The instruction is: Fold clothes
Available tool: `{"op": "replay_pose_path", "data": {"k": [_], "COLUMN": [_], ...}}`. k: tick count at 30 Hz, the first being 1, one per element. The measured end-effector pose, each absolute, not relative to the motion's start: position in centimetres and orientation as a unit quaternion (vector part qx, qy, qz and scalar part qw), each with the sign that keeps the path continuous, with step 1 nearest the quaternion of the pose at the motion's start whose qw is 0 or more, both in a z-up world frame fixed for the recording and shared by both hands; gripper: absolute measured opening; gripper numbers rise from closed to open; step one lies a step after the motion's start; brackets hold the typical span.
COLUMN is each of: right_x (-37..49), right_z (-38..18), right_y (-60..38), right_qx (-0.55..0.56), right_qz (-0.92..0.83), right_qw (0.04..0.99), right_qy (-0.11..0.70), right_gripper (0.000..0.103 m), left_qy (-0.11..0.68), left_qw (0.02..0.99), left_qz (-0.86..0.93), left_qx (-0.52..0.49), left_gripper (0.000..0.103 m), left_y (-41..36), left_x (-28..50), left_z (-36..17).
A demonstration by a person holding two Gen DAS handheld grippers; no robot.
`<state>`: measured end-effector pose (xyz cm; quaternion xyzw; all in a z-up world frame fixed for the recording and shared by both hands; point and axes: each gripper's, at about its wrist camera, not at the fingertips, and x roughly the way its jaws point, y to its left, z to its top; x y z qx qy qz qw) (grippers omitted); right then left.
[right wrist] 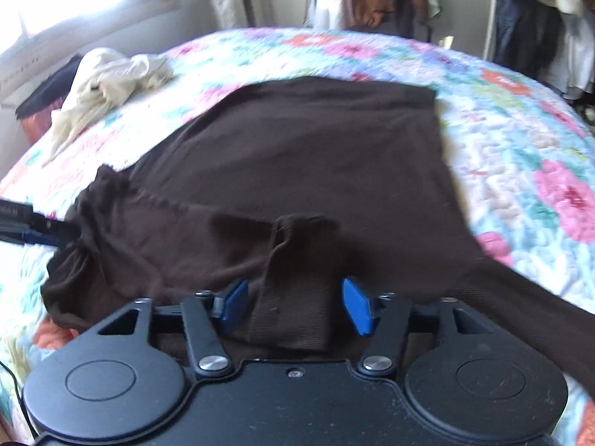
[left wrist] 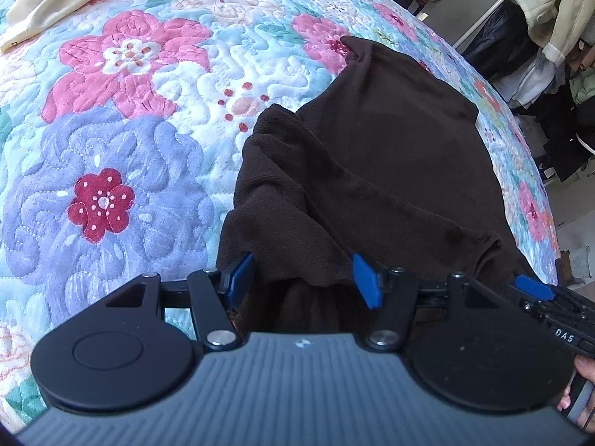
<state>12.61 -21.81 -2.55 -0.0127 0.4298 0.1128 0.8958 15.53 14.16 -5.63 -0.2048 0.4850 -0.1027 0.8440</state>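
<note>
A dark brown knit garment (left wrist: 372,148) lies spread on the flowered quilt (left wrist: 130,111), its near end bunched up. My left gripper (left wrist: 303,278) stands open over that bunched end, its blue pads apart with brown cloth lying loose between them. In the right wrist view the same garment (right wrist: 316,141) is laid out flat, with a sleeve trailing to the lower right. My right gripper (right wrist: 295,301) is open, and a ribbed fold of the cloth sits between its pads without being pinched. The left gripper (right wrist: 33,223) shows at the left edge, its tip buried in gathered fabric.
A crumpled cream garment (right wrist: 111,74) lies at the far left of the quilt (right wrist: 520,148), next to a dark one (right wrist: 48,89). Hanging clothes on a rack (right wrist: 520,18) stand beyond the bed. A person's hand (left wrist: 584,371) holds the right gripper's handle.
</note>
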Motion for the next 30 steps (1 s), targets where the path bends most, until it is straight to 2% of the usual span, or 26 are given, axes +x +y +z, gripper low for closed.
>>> {"op": "replay_pose_path", "data": {"k": [7,8,9,10,13,16,22,30], "right_x": [15.8,16.1,16.3,16.4,16.1,15.1,13.1,12.3], "right_z": [-5.7,-5.7,-5.7,-5.5,-4.6,-3.1,-0.7,-1.3], "right_y": [-19.0,-19.1,-19.3,-19.6,-21.7,-23.3,-28.1,-30.7], "right_qx": [-0.033,-0.038,-0.04,-0.044,-0.008,-0.043,-0.031,-0.035], "right_qz": [0.118,0.118,0.119,0.116,0.11,0.077,0.027,-0.012], "right_qw": [0.877,0.878,0.88,0.882,0.889,0.902,0.91,0.903], "right_qy": [0.464,0.462,0.458,0.455,0.445,0.423,0.412,0.428], "right_gripper": [0.065,0.058,0.047,0.014,0.003,0.003,0.003,0.003], "left_qy": [0.483,0.484,0.485,0.486,0.483,0.479,0.479,0.478], "left_qw": [0.846,0.847,0.848,0.849,0.85,0.849,0.849,0.85], "left_qz": [-0.098,-0.093,-0.088,-0.084,-0.075,-0.076,-0.076,-0.073], "left_qx": [-0.204,-0.2,-0.195,-0.191,-0.197,-0.21,-0.208,-0.209], "left_gripper": [0.058,0.058,0.058,0.058,0.058,0.058,0.058,0.06], "left_y": [14.2,14.2,14.3,14.4,15.1,15.6,15.6,15.9], "left_x": [15.6,15.6,15.6,15.6,15.6,15.9,15.9,15.7], "left_z": [-5.7,-5.7,-5.8,-5.8,-5.8,-5.8,-5.5,-5.2]}}
